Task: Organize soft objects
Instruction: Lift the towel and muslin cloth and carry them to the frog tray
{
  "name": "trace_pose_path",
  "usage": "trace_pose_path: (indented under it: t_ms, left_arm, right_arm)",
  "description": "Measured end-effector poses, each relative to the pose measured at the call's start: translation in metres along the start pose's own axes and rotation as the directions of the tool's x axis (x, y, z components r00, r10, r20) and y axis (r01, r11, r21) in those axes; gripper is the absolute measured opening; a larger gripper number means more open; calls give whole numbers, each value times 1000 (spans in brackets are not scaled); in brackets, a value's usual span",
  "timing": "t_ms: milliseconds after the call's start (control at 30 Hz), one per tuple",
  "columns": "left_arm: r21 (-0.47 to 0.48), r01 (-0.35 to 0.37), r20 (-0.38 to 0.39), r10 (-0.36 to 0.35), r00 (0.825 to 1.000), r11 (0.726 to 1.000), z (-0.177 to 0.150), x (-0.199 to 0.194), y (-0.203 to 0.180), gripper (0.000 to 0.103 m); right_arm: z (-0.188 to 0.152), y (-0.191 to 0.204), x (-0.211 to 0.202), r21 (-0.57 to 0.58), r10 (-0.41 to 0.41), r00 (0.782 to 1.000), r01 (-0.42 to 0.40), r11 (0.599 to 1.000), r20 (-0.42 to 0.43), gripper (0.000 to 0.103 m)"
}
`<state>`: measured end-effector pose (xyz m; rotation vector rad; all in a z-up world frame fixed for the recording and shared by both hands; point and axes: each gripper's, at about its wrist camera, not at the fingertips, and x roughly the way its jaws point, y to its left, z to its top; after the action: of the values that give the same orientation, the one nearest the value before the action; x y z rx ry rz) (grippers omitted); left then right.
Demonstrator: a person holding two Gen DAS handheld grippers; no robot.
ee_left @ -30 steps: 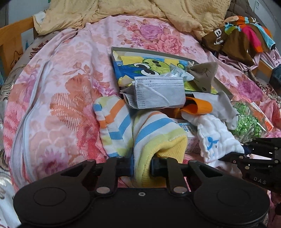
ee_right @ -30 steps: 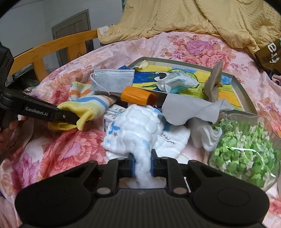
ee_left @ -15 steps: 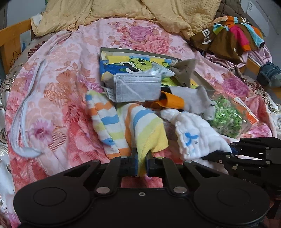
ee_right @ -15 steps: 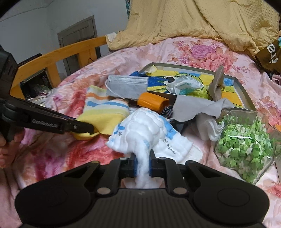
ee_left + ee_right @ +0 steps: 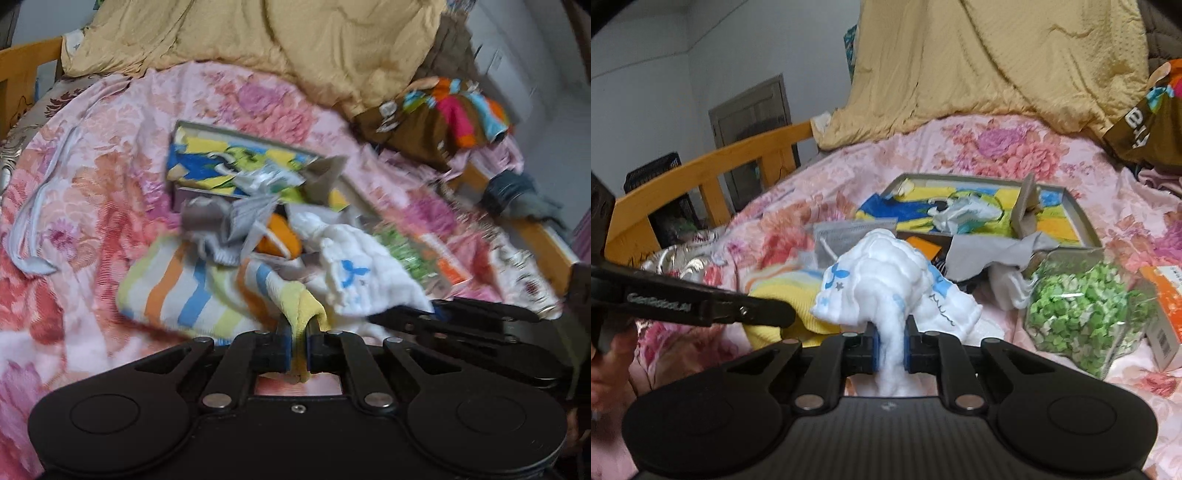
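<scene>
Left jaws: my left gripper (image 5: 298, 347) is pinching the yellow hem of the striped towel (image 5: 192, 291), jaws nearly closed on the thin fold.
Right jaws: my right gripper (image 5: 889, 345) is squeezing a bunched corner of the white cloth (image 5: 882, 269), jaws narrowly apart around the wad.
Striped towel: it is trailing away from my left jaws across the floral bedspread (image 5: 92, 177), its far edge lying under the grey face mask (image 5: 236, 218).
White cloth: it is rising in a puffy heap just beyond my right jaws, beside the towel and touching it.
Clutter beyond: the picture frame (image 5: 1071, 210), the orange tube (image 5: 280, 236) and the bag of green pieces (image 5: 1086, 306) are crowding the right side.
Open room: bare bedspread is lying to the left of the towel, reaching the wooden bed rail (image 5: 701, 170).
Far edge: the yellow blanket (image 5: 997, 66) is piling up behind the frame.
</scene>
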<state>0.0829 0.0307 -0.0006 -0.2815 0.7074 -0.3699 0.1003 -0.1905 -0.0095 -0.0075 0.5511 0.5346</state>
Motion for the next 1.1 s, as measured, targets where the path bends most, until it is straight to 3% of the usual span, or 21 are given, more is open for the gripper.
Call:
trace_pose_path:
  t_ms: [200, 700, 867, 1100]
  left_arm:
    - [-4, 61, 32, -61, 998, 998, 1, -14, -13, 6]
    - [-54, 192, 19, -192, 981, 980, 59, -33, -41, 6]
    - [-29, 228, 75, -226, 971, 973, 88, -27, -55, 6]
    - [-25, 225, 188, -217, 958, 974, 139, 10, -59, 6]
  right_arm:
    - [6, -9, -18, 25, -27, 995, 25, 999, 93, 13]
    - [23, -49, -44, 126, -91, 967, 62, 990, 240, 13]
    - [31, -61, -43, 146, -125, 955, 88, 985, 268, 13]
    - [60, -83, -17, 142, -158, 928, 116, 983, 337, 13]
